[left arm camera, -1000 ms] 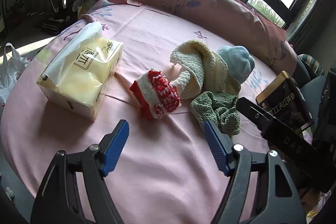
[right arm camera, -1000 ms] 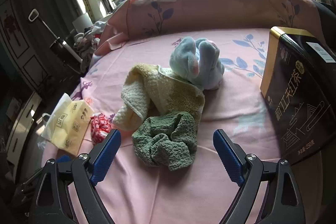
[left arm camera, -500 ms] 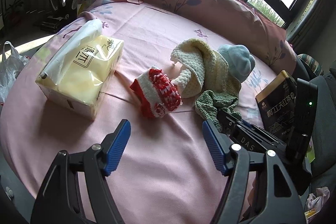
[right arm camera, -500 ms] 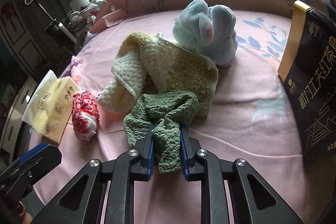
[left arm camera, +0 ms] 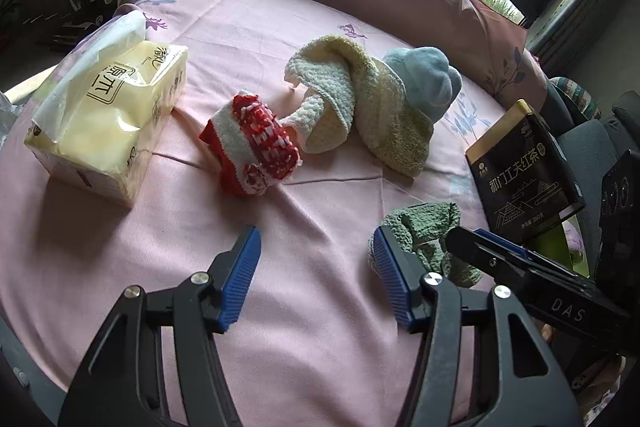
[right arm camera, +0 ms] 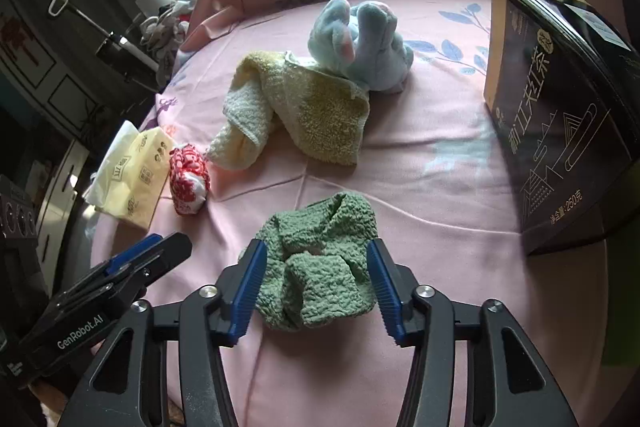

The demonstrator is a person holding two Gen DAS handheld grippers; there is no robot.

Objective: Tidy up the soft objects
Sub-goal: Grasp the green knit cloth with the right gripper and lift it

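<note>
The right tongs (right arm camera: 316, 283) are opening around the green cloth (right arm camera: 320, 263), which is lying bunched on the pink table (right arm camera: 440, 187) near its front edge, apart from the yellow towel (right arm camera: 304, 111) and blue plush toy (right arm camera: 360, 43). This looks like a release step. The left tongs (left arm camera: 316, 275) are closing, nothing between them. Next probably calls for picking another soft item, perhaps the red knit piece (left arm camera: 252, 151).

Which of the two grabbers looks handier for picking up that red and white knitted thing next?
Probably the left gripper: nothing is between its closing jaws, and the red and white knit lies ahead. The right gripper, jaws opening, straddles the green cloth.
</note>
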